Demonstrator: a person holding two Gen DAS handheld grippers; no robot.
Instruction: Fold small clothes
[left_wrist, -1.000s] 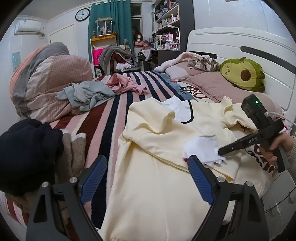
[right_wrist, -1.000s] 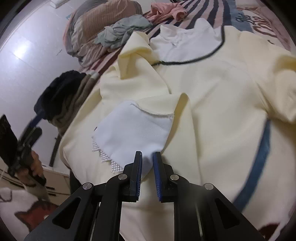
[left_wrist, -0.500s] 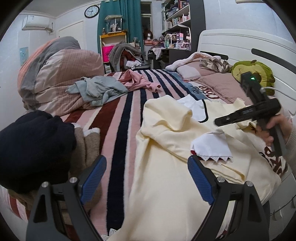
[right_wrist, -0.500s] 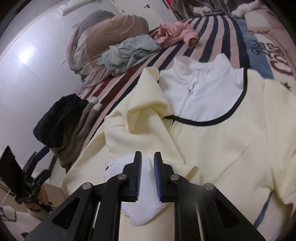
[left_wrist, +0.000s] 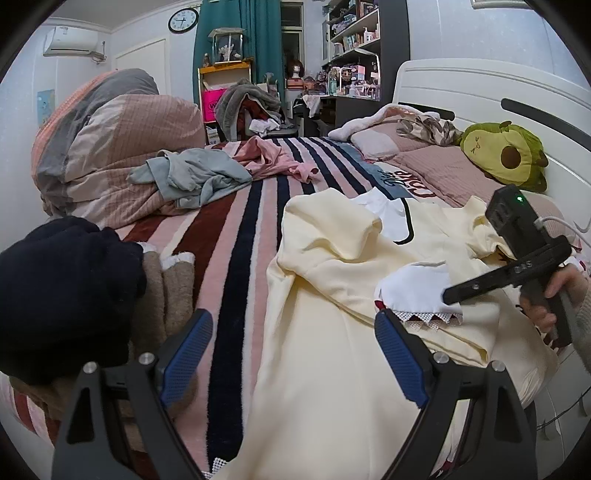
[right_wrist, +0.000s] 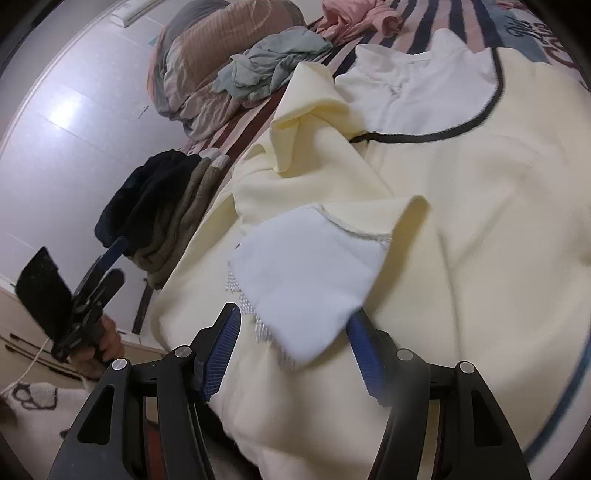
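Note:
A cream garment (left_wrist: 332, 369) with a white collar (left_wrist: 384, 212) edged in black lies spread on the striped bed. One sleeve is folded across the body, its white lace-trimmed cuff (left_wrist: 417, 291) on top. The garment (right_wrist: 480, 184) and cuff (right_wrist: 306, 273) also show in the right wrist view. My right gripper (right_wrist: 293, 350) is open, its jaws on either side of the cuff's near edge; it also shows in the left wrist view (left_wrist: 452, 295). My left gripper (left_wrist: 293, 358) is open and empty, above the garment's lower left part.
A stack of folded dark and brown clothes (left_wrist: 70, 295) sits at the bed's left edge. Grey (left_wrist: 192, 177) and pink (left_wrist: 273, 158) clothes and a rolled duvet (left_wrist: 110, 147) lie farther back. An avocado plush (left_wrist: 506, 155) rests by the headboard.
My right gripper lifted the cuff half a second ago, then lowered it back onto the garment and opened. My left gripper stayed open and shifted only a little.

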